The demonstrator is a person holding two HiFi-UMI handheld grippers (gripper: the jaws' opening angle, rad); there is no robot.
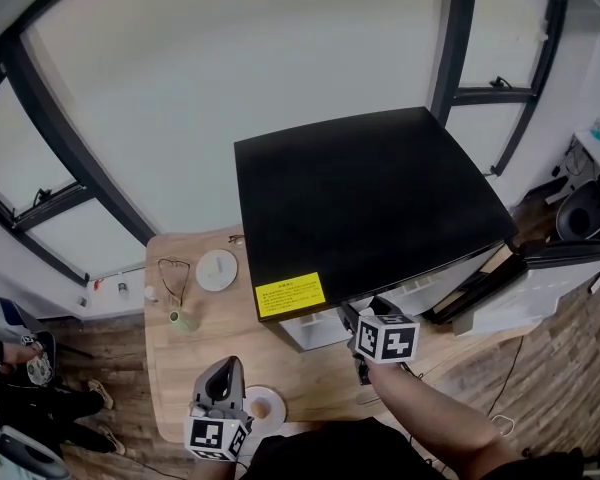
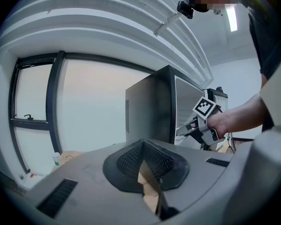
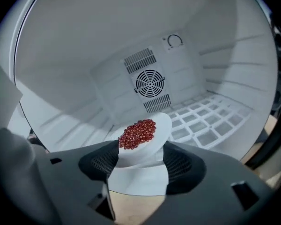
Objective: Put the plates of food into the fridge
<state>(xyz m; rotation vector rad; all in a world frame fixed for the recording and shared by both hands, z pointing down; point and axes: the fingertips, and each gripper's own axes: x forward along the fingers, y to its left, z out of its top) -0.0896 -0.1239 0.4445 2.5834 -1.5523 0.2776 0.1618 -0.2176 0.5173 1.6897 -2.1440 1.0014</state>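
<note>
Nearest, the left gripper [image 2: 141, 146] hovers over the desk [image 1: 205, 343] with its fingers pressed together and empty. Just beside it sits one white plate [image 1: 278, 409] with a brownish morsel. The right gripper [image 3: 140, 161] reaches into the single black fridge [image 1: 370, 198], fingers spread wide. A second plate [image 3: 160, 124], heaped with red beans [image 3: 137, 133], lies between them on the fridge floor, unclamped.

Farther along the wooden desk are one green cup [image 1: 184, 320], one pair of glasses [image 1: 175, 278] and one white round dish [image 1: 217, 270]. A yellow label [image 1: 289, 295] on the fridge top carries print too small to read. Beyond are a wood-plank floor [image 1: 555, 353] and dark-framed windows [image 1: 55, 203].
</note>
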